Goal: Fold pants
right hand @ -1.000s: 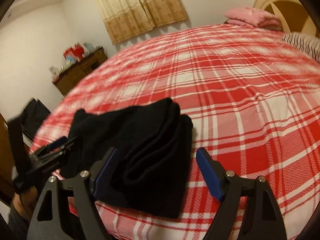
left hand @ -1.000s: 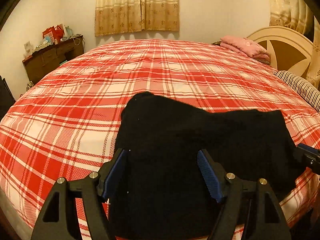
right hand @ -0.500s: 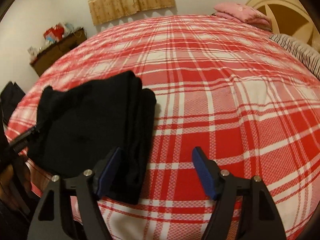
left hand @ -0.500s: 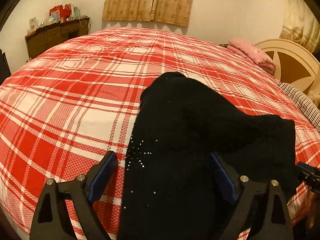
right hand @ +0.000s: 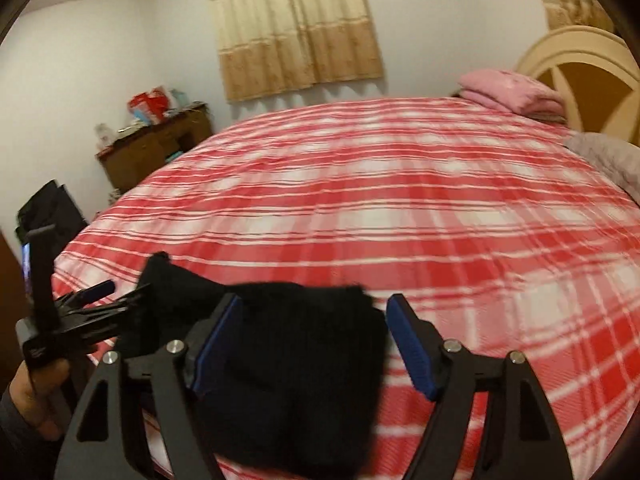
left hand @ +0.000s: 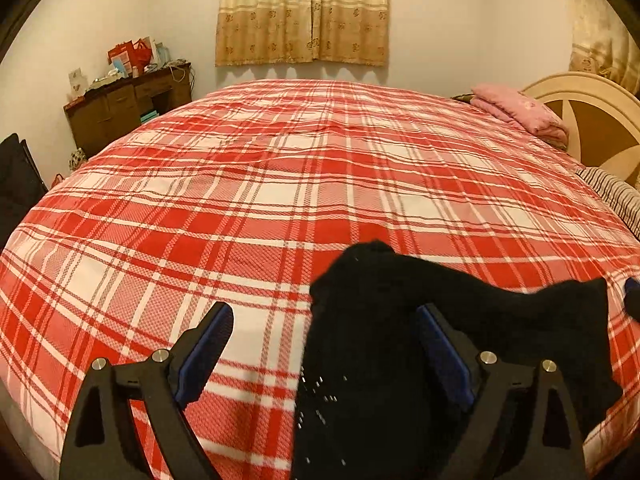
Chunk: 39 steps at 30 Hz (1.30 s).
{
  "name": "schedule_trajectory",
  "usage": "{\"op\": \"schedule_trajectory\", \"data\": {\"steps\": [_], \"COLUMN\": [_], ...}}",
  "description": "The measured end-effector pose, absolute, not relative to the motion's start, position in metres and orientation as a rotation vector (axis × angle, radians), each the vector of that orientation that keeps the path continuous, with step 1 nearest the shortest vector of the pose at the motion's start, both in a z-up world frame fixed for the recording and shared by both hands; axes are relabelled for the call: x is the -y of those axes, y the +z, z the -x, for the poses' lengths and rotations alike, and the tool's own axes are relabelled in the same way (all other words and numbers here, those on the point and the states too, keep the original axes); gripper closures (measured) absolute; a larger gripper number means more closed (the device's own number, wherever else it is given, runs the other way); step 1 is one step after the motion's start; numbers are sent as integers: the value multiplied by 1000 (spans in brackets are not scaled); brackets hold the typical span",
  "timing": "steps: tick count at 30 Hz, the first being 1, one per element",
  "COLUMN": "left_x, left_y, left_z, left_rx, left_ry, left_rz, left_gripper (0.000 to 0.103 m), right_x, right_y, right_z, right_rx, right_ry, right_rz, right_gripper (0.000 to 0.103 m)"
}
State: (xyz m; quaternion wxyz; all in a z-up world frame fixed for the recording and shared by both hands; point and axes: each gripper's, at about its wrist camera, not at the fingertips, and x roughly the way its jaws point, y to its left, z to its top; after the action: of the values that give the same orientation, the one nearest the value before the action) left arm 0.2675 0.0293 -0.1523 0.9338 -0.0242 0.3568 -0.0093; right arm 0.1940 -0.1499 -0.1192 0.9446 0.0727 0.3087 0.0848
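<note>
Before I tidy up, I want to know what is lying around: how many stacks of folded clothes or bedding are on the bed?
2: the black pants at the near edge, and a pink pile at the far corner by the headboard. More may lie outside the views.

Both wrist cameras sat low at the near edge of the red-and-white plaid bedspread, tilted down, facing the far beige patterned curtain. Both views shared the folded black knit pants, close up.
</note>
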Motion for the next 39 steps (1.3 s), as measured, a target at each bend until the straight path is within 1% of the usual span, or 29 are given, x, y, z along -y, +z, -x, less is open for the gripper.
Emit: {"op": "schedule_trajectory", "data": {"steps": [4,8,10,11,17,19,21,24,26,28,31,34,36,39], "left_x": [-32,-35,-36,-37,-44,-48,-52,-61,-68,-77,-84,-83,-82,-73], "left_y": [-160,-168,-175,-176,-171,-162,-156,-162,-171,-180,-185,-184,-177,-160], "left_z": [-277,-285,-290,-291,-282,-266,-251,-235,-232,-234,-237,-236,-233,-232], "left_rx": [-754,-773,-783,-783,-795,-768,-733,-728,-749,-771,-789,-780,-757,-713], "left_ry": [-9,-12,-6,-3,-8,-8,6,30,56,57,43,46,51,22], "left_rz": [38,66,79,89,121,108,85,84,83,119,166,145,143,136], "left_gripper": [10,10,8,6,6,6,6,6,6,6,6,6,6,6], "right_x": [130,131,136,137,127,128,131,127,111,86,46,27,23,30], "right_y": [-138,-159,-165,-165,-168,-167,-159,-141,-130,-126,-136,-166,-171,-162], "right_z": [-214,-220,-221,-220,-216,-216,-213,-215,-219,-230,-253,-279,-281,-267], "right_rx": [-667,-725,-744,-751,-744,-750,-755,-724,-698,-711,-789,-910,-878,-857], "right_ry": [242,205,195,193,171,168,165,203,257,382,532,489,467,479], "right_rz": [-136,-125,-117,-100,3,7,-37,-112,-110,-129,-126,-120,-83,-76], "right_gripper": [26,26,26,26,26,26,26,25,25,25,25,25,25,27]}}
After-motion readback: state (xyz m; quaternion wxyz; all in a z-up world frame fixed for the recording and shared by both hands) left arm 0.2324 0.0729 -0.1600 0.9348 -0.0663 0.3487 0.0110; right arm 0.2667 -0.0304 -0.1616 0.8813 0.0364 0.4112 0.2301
